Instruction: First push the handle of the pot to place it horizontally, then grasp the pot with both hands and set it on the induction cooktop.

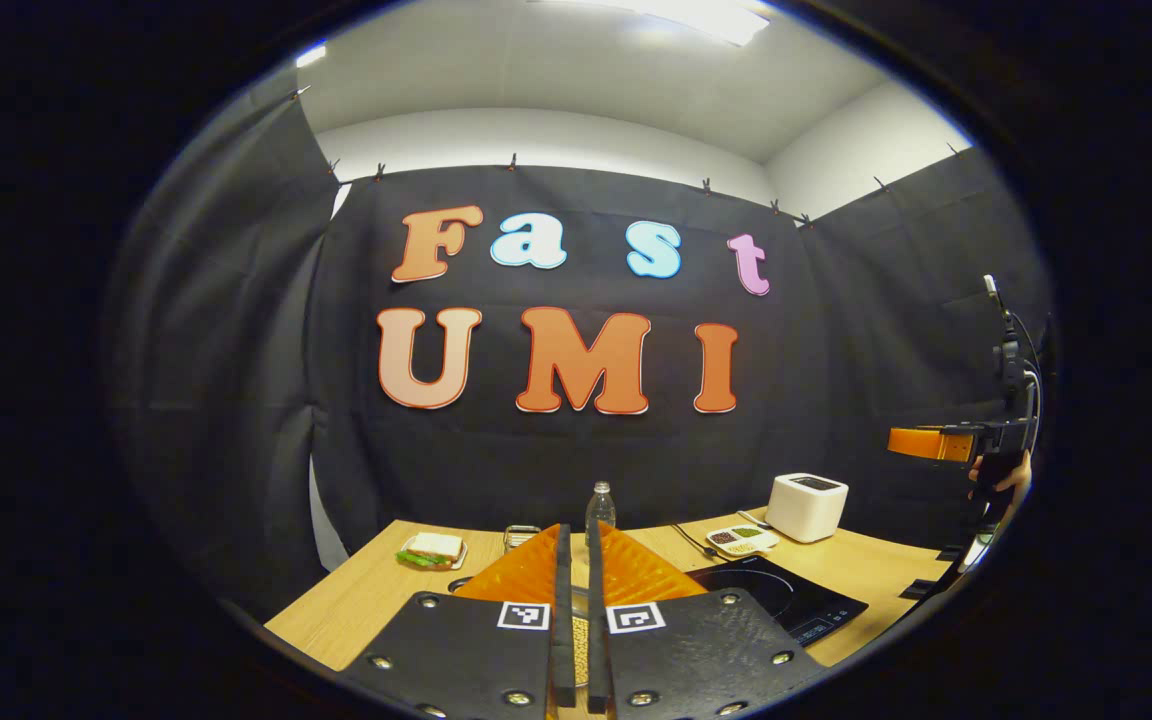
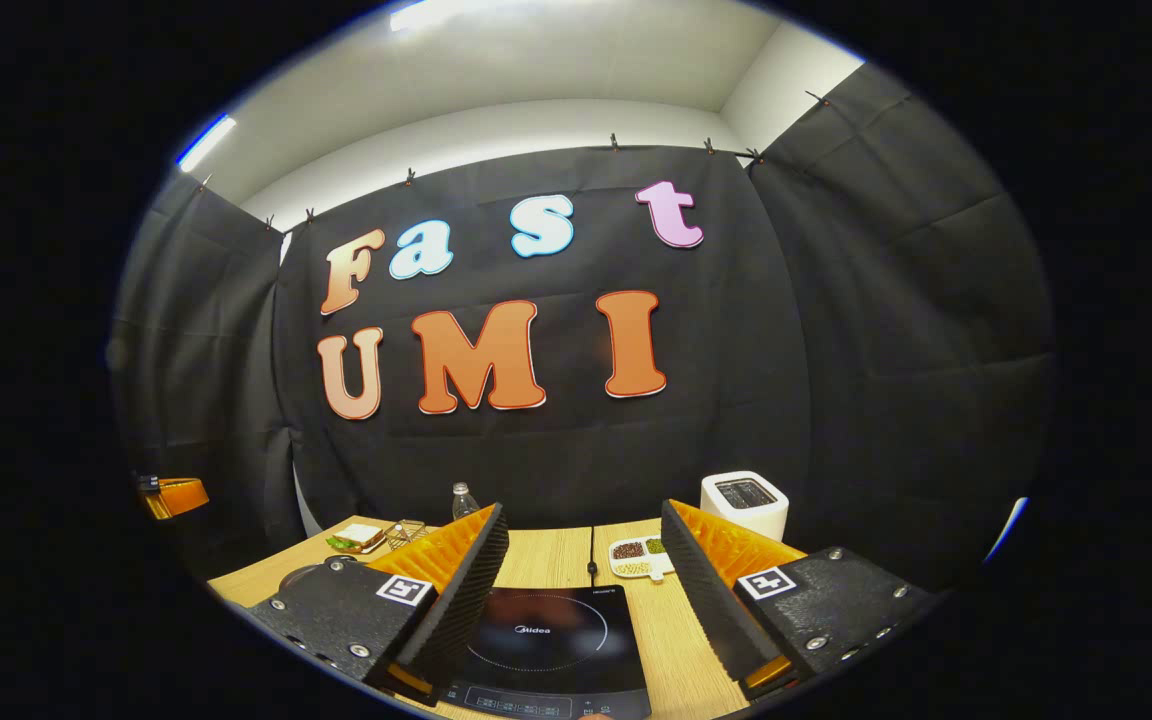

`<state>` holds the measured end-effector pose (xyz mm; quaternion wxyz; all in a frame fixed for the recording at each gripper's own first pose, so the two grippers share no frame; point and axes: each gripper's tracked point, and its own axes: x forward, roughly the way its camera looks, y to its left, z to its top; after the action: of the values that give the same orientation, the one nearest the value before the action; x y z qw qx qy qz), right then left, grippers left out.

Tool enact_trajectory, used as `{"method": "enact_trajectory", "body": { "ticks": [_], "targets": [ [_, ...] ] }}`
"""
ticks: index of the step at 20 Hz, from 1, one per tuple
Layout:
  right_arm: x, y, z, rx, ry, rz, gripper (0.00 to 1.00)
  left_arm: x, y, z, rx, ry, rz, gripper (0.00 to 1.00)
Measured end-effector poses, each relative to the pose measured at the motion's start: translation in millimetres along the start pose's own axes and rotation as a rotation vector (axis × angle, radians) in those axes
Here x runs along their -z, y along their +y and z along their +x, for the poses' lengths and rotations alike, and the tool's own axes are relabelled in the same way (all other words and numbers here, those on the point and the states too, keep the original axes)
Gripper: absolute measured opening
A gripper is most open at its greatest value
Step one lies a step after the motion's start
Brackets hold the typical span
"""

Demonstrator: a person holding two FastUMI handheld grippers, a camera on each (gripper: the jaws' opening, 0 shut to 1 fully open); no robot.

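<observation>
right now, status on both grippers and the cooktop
Left gripper shut, empty. Right gripper open above the induction cooktop. Cooktop surface bare. Pot hard to make out.

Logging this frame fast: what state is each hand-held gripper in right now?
Left hand-held gripper: shut, nothing between its fingers.
Right hand-held gripper: open, empty, above the induction cooktop.

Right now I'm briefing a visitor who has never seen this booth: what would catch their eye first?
Probably the black cooktop lying flat on the wooden table, framed between the right gripper's wide-open fingers. Behind it a white toaster stands at the table's back right. At the back left a sandwich lies near a clear bottle.
</observation>
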<state>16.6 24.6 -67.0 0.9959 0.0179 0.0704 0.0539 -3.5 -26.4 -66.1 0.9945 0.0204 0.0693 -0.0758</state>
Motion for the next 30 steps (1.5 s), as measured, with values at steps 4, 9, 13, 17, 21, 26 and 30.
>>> {"method": "enact_trajectory", "body": {
  "ticks": [4,9,13,17,21,26,30],
  "targets": [
    [4,-5,-2,0.002,0.003,0.006,0.95,22,2,-7,-0.007,0.047,0.002,0.02],
    [16,-9,-2,-0.002,0.022,0.022,1.00,75,0,-18,0.019,0.167,0.020,0.04],
    [24,-14,1,0.005,0.035,0.022,0.95,118,-4,-30,0.023,0.269,0.039,0.03],
    [30,-22,1,0.015,0.041,0.036,0.95,157,-2,-43,0.007,0.353,0.055,0.03],
    [35,-28,0,0.029,0.042,0.048,0.95,193,-12,-51,0.033,0.435,0.067,0.03],
    [44,-30,1,0.028,0.054,0.042,0.95,219,-15,-54,0.044,0.502,0.069,0.03],
    [53,-32,3,0.030,0.069,0.040,0.95,242,-13,-53,0.043,0.557,0.072,0.03]
  ]
}}
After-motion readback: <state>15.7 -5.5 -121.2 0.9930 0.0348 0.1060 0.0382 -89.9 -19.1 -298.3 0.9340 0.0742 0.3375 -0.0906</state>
